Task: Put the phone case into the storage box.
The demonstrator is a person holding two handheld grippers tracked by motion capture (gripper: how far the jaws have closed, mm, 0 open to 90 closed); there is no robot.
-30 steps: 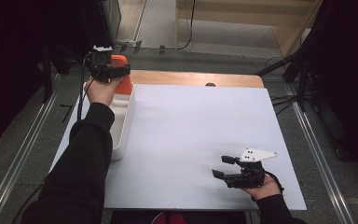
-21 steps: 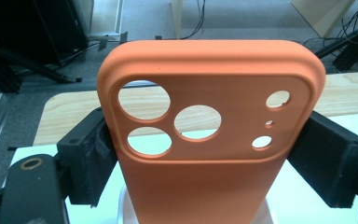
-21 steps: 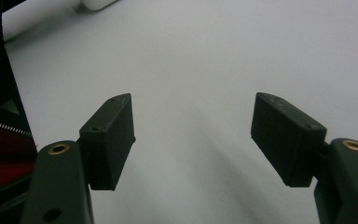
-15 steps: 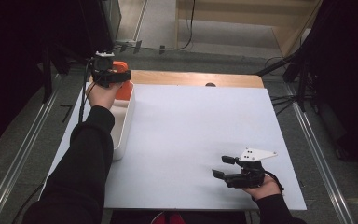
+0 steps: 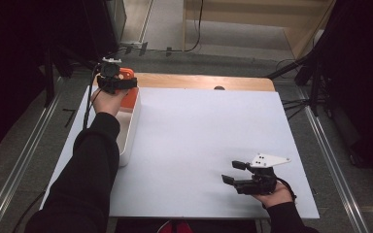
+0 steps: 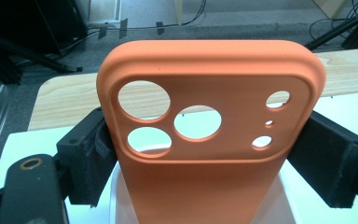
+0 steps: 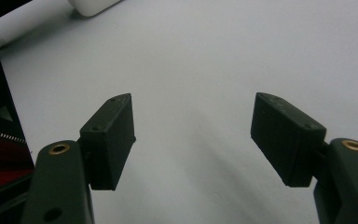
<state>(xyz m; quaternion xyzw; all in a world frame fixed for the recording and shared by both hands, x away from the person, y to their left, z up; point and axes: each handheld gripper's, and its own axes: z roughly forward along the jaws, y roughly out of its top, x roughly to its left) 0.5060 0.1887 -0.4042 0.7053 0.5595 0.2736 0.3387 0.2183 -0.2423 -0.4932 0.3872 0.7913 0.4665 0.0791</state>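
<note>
Orange silicone, soft-looking: the phone case (image 6: pixel 209 140) stands upright between the jaws of the left gripper (image 5: pixel 112 82), which clamp it by its two long edges just below the camera cut-outs. In the high view the case sits at about 10 o'clock on the counter (image 5: pixel 204 145), held over the far end of the white tray (image 5: pixel 128 131) along the left edge. The right gripper (image 5: pixel 234 174) rests at about 5 o'clock, jaws spread wide with nothing between them, well apart from the case. The likely trouble is the case itself: an empty flexible shell squeezed at its edges may bow or twist, then slip out. If let go while tilted, it could catch the tray's rim and tip onto the counter rather than land inside.
</note>
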